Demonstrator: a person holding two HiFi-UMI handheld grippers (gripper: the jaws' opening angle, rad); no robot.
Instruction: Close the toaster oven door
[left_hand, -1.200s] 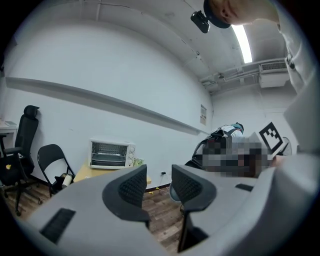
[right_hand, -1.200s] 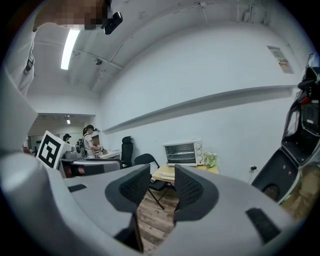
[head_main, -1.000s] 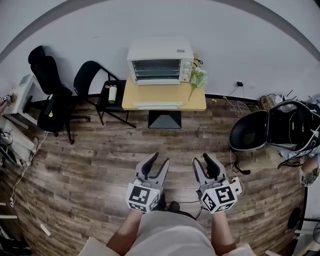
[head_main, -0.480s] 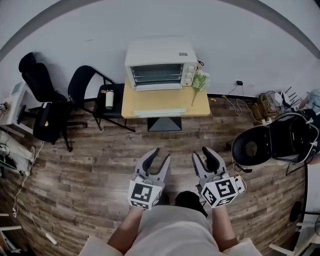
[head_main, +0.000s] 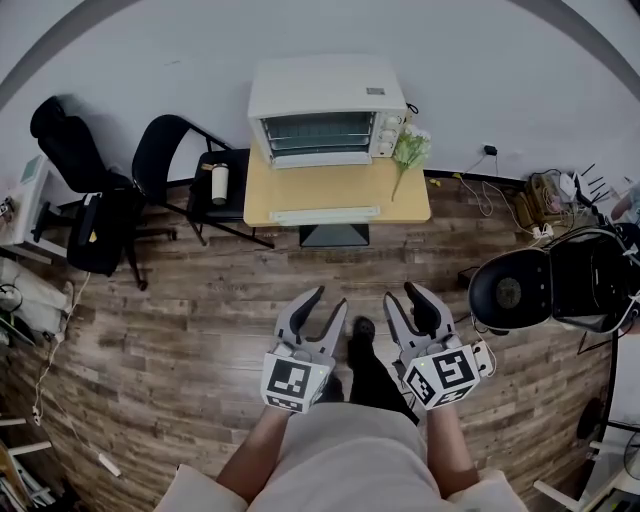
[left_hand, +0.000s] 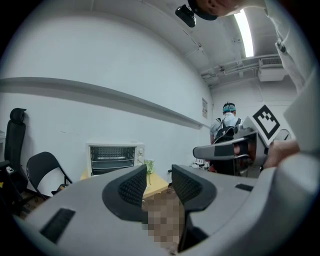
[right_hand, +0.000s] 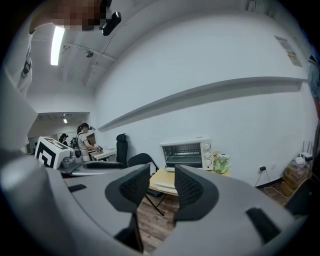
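Plank floor lies underfoot. Over it the left hand-held gripper and the right hand-held gripper are held side by side, each with jaws spread and empty, pointing ahead. Well beyond them, the toaster oven sits on the tabletop against the white wall.

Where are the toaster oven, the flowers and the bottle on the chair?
toaster oven (head_main: 320, 133), head view, on its front with the racks.
flowers (head_main: 410, 148), head view, on the green bunch.
bottle (head_main: 220, 184), head view, on its pale body.
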